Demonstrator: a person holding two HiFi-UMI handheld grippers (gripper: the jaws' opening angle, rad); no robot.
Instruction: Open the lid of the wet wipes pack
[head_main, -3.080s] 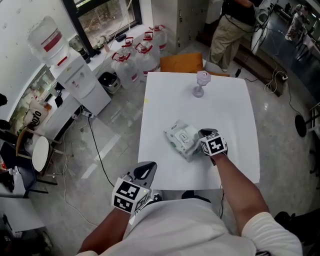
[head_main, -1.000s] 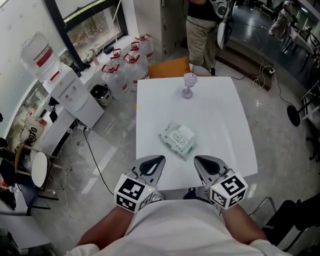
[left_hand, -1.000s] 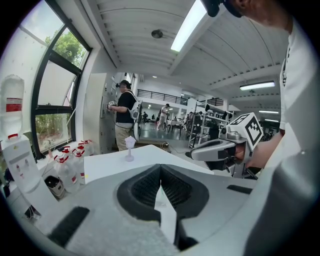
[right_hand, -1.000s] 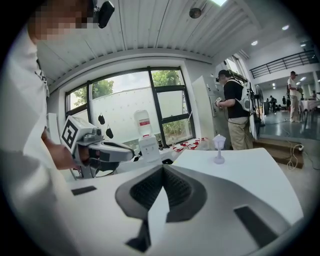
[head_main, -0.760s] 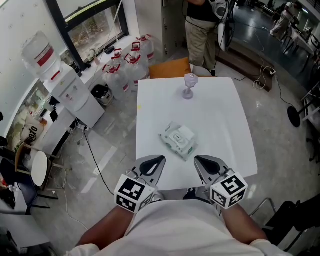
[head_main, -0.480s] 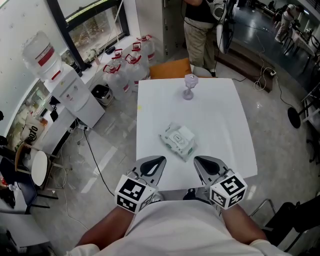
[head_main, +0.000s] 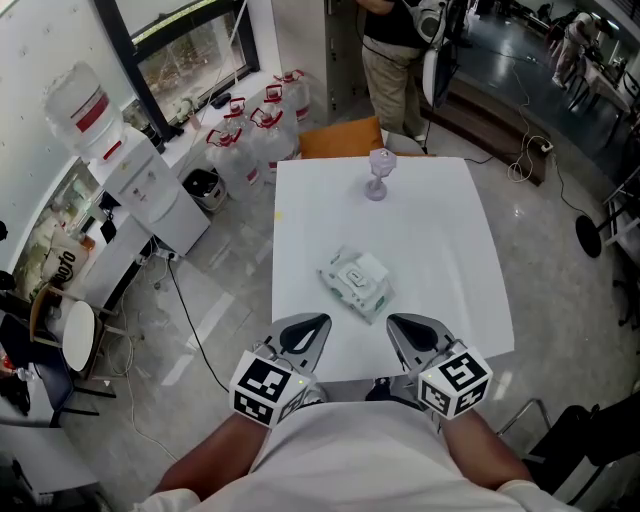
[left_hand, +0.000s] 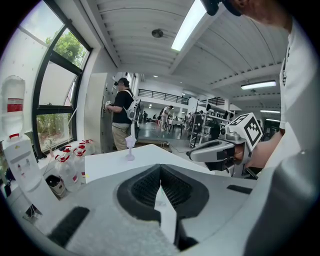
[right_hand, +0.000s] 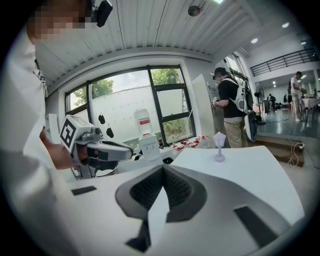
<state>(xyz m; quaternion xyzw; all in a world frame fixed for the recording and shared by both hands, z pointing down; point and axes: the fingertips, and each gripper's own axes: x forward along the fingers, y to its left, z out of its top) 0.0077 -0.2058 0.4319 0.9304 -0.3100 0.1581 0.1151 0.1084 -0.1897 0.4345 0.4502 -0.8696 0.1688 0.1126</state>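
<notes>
The left tool (head_main: 312, 323) and the right tool (head_main: 400, 325) are held clenched, nothing grasped, at the near edge of the surface (head_main: 440, 230). The wet wipes pack (head_main: 356, 283) is positioned mid-surface, apart from both.

1. The left gripper (head_main: 306, 328) sits at 7 o'clock in the head view, its tip aimed toward 12. Its jaws are pressed together with nothing between them.
2. The right gripper (head_main: 406, 328) sits at 5 o'clock, level with the left, jaws likewise together and empty.
3. The left forearm (head_main: 205, 465) and right forearm (head_main: 482, 440) are tucked close to the torso.
</notes>
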